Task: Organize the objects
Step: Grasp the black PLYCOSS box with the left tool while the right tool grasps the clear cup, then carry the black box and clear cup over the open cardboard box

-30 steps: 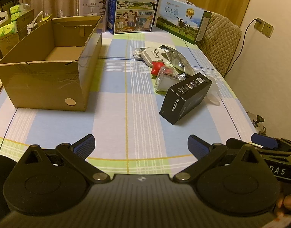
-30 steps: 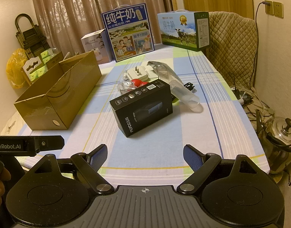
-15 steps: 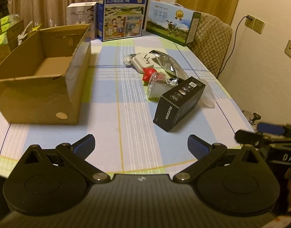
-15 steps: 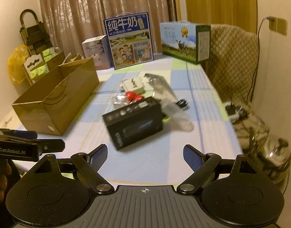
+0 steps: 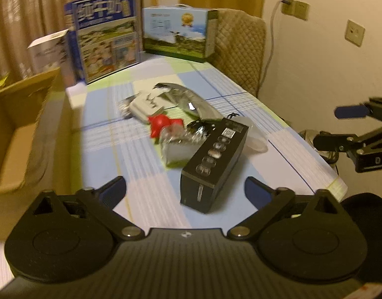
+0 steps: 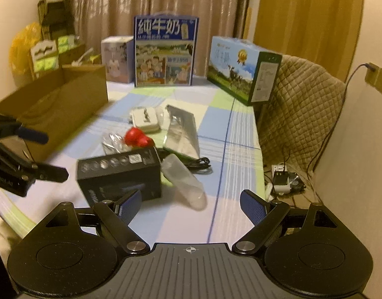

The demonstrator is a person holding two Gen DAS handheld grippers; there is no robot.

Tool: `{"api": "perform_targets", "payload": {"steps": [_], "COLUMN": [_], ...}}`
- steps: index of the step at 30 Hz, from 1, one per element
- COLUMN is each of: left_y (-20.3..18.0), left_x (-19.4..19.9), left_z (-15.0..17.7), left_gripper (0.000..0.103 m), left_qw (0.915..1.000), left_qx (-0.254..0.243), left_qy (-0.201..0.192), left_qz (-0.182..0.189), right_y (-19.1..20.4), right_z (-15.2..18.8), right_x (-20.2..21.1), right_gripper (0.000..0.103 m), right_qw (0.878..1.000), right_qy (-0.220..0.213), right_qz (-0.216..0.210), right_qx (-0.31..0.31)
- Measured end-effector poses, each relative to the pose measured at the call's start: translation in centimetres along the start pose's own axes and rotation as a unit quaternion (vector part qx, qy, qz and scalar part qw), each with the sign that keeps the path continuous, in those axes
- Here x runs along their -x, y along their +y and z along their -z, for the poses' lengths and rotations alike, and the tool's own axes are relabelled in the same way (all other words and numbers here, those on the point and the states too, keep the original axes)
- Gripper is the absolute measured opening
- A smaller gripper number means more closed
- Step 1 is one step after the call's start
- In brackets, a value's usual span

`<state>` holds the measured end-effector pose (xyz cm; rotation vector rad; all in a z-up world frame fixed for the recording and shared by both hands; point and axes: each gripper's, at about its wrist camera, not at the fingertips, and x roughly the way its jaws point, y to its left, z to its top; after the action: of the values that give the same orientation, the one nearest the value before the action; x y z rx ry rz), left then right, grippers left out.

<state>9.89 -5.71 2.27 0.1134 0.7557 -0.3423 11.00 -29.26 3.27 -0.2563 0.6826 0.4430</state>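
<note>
A black box [image 5: 214, 164] lies on the checked tablecloth, close in front of my open, empty left gripper [image 5: 186, 190]. Behind it lie a red object [image 5: 161, 123], a white adapter [image 5: 146, 107], a silver pouch [image 5: 188, 101] and a clear plastic case [image 5: 253, 137]. In the right wrist view the black box [image 6: 118, 172] sits just beyond the left finger of my open, empty right gripper [image 6: 191, 205], with the clear case [image 6: 184, 182] ahead. An open cardboard box [image 6: 54, 104] stands at the left.
Two milk cartons [image 6: 166, 52] [image 6: 243, 67] and a small white box [image 6: 116, 59] stand at the table's far end. A quilted chair [image 6: 303, 109] is on the right. A power strip and cables [image 6: 280, 177] lie on the floor by the wall.
Both grippers have moved forward and turned toward the pile of objects; the black box now lies much nearer to each. Both stay open.
</note>
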Motion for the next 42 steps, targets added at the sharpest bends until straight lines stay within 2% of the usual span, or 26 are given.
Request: {"api": "perform_targets", "payload": {"steps": [3, 8, 10, 13, 21, 25, 27, 30, 35, 42], "left_y": [-0.3, -0.8, -0.9, -1.3, -2.2, -2.6, -2.8, -2.9, -2.6, -1.5], "left_x": [-2.0, -5.2, -6.3, -7.8, -10.3, -11.1, -11.4, -11.7, -11.0, -7.8], "left_z": [-1.0, -2.2, -2.6, -3.1, -4.0, -4.0, -4.0, -4.0, -4.1, -5.0], "left_gripper": [0.09, 0.081, 0.074, 0.07, 0.066, 0.055, 0.05, 0.039, 0.038, 0.038], "left_qw": [0.9992, 0.9948, 0.9925, 0.9875, 0.9773, 0.9742, 0.9731, 0.9723, 0.9746, 0.9806], "left_qx": [-0.031, -0.075, -0.092, -0.116, -0.165, -0.178, -0.183, -0.183, -0.169, -0.142], "left_qy": [0.008, 0.032, 0.042, 0.057, 0.081, 0.093, 0.097, 0.104, 0.106, 0.097], "left_qz": [0.024, 0.061, 0.069, 0.09, 0.105, 0.103, 0.1, 0.102, 0.103, 0.095], "right_y": [-0.3, -0.1, 0.0, 0.0, 1.0, 1.4, 1.6, 1.6, 1.4, 2.3], "right_z": [-0.1, 0.3, 0.4, 0.5, -0.1, 0.0, 0.1, -0.1, -0.9, -2.0], "right_x": [-1.9, -5.6, -7.2, -9.5, -13.6, -15.0, -14.9, -14.3, -12.6, -9.1], "right_gripper": [0.077, 0.068, 0.066, 0.06, 0.045, 0.033, 0.029, 0.029, 0.029, 0.029], "right_qw": [0.999, 0.995, 0.992, 0.989, 0.975, 0.969, 0.968, 0.971, 0.977, 0.981], "right_qy": [0.017, 0.039, 0.044, 0.047, 0.041, 0.044, 0.037, 0.026, 0.025, 0.015], "right_qz": [-0.016, -0.048, -0.052, -0.048, -0.036, -0.031, -0.023, -0.019, -0.014, -0.008], "right_qx": [0.028, 0.084, 0.106, 0.132, 0.213, 0.24, 0.247, 0.237, 0.211, 0.195]}}
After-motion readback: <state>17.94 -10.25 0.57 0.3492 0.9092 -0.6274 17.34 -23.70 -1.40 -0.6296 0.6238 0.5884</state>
